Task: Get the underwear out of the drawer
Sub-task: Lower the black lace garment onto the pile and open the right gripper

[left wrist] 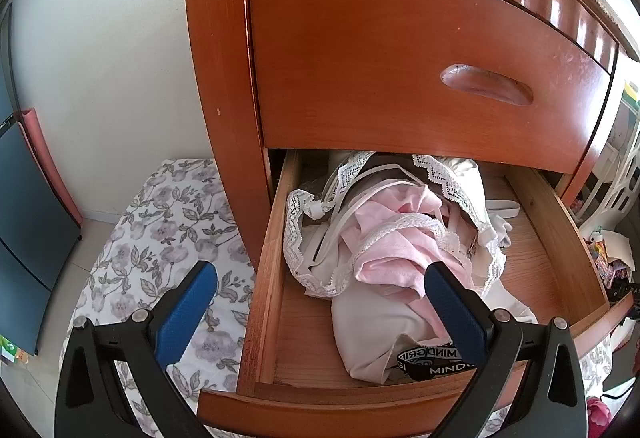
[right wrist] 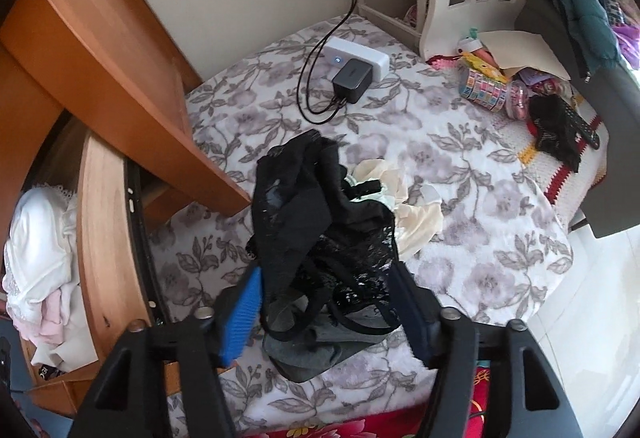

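Right gripper [right wrist: 324, 302]: its two blue pads stand wide apart. The black lace underwear [right wrist: 316, 213] sits between them, but the pads do not squeeze it.

Left gripper [left wrist: 320, 302]: its pads are wide apart too and hold nothing. It hangs over the front left corner of the drawer [left wrist: 268, 266], one pad outside the drawer and one pad above the clothes.

Where the underwear is: the black piece is out of the drawer. It lies in a heap on the flowered blanket [right wrist: 460, 165], near the drawer's outer side, on top of a grey piece [right wrist: 316, 350] and next to a cream piece [right wrist: 412, 213]. More is in the drawer: a pink piece [left wrist: 392, 238] and white lace ones [left wrist: 304, 238], piled along the left side and middle.

What could go wrong, right side: I think a thin black strap could catch on a pad when the gripper lifts. Then the piece would get dragged off the heap.

What could go wrong, left side: the pile is tangled. A grab at the pink piece may pull lace and straps up with it, and some could fall by the drawer's front edge.

How it looks: the black piece is thin, lacy and see-through, all crumpled. The pink one is soft with white lace trim.
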Action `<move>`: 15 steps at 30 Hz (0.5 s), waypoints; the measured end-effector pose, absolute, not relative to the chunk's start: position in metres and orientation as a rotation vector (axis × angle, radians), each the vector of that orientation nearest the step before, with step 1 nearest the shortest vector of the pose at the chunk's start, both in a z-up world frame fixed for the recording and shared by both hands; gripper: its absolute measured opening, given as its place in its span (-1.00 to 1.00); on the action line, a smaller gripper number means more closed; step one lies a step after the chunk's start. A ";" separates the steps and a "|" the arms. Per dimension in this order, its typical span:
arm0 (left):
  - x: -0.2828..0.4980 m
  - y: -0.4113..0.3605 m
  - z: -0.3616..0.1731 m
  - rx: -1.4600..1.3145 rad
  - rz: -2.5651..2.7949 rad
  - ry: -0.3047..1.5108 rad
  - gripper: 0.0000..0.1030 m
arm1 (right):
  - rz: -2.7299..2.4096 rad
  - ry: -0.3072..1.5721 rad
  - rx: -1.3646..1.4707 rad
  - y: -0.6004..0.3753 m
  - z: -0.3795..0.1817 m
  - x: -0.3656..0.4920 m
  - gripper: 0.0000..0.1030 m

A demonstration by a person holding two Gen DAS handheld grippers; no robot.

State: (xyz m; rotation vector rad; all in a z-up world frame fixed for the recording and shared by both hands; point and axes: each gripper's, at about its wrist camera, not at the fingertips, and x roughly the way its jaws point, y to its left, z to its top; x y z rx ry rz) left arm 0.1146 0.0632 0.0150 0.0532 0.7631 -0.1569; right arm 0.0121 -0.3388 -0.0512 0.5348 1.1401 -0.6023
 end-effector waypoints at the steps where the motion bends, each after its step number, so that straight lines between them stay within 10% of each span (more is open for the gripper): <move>1: 0.115 0.063 0.015 0.053 -0.157 0.763 1.00 | -0.602 1.138 0.539 -0.340 -0.051 0.012 0.43; 15: 0.115 0.064 0.015 0.054 -0.157 0.764 1.00 | -0.651 1.073 0.532 -0.348 -0.042 0.005 1.00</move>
